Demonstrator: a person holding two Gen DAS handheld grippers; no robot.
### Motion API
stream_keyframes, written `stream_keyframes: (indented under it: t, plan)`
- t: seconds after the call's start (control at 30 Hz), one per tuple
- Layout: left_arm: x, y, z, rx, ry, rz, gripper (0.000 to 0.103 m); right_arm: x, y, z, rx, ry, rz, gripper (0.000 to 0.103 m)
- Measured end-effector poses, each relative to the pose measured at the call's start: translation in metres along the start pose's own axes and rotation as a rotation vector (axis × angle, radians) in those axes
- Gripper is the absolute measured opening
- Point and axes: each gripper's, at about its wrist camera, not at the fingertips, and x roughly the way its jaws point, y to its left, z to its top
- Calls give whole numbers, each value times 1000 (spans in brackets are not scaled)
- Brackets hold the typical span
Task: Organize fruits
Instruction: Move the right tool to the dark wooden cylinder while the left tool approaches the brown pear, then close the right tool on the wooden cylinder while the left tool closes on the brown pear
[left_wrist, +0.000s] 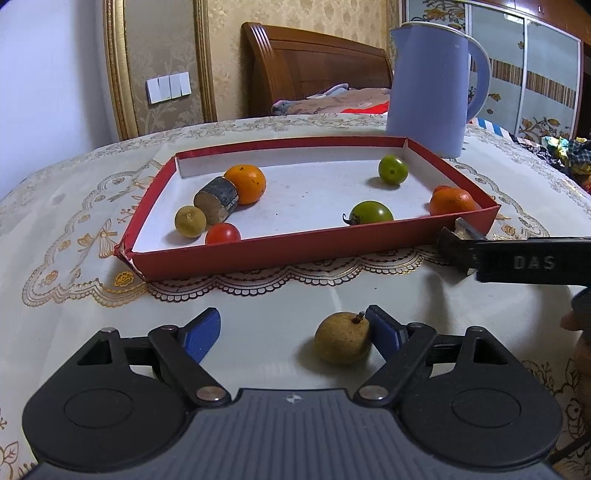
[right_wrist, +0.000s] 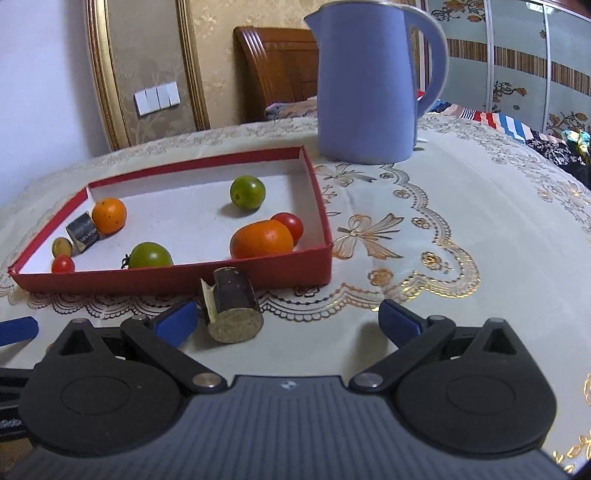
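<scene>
A red tray (left_wrist: 258, 254) with a white floor holds two oranges, green and red tomatoes, a small yellow fruit and a cut cane piece (left_wrist: 216, 199). In front of it on the tablecloth lies a tan round fruit (left_wrist: 343, 338). My left gripper (left_wrist: 295, 328) stands open around it, the fruit close to the right-hand pad and the other pad well away. In the right wrist view, a second dark cane piece (right_wrist: 232, 306) lies on the cloth before the tray (right_wrist: 184, 278). My right gripper (right_wrist: 290, 321) is open around it, the piece near the left-hand pad.
A tall lilac jug (right_wrist: 365, 85) stands behind the tray's right corner. The embroidered cloth (right_wrist: 461, 240) stretches bare to the right of the tray. A bed and wardrobe lie beyond the table. A hand shows at the right edge of the left wrist view.
</scene>
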Motion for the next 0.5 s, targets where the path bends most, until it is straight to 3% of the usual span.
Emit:
stream_keyframes:
  t: [0.23, 0.37, 0.5]
  plan:
    - [0, 0, 0, 0, 0, 1, 86, 13, 11, 5, -46, 29, -7, 103]
    - [0, 1, 0, -1, 1, 2, 87, 15, 21, 6, -99, 25, -10, 91]
    - [0, 1, 0, -1, 1, 2, 87, 11, 25, 5, -124, 9, 18, 73]
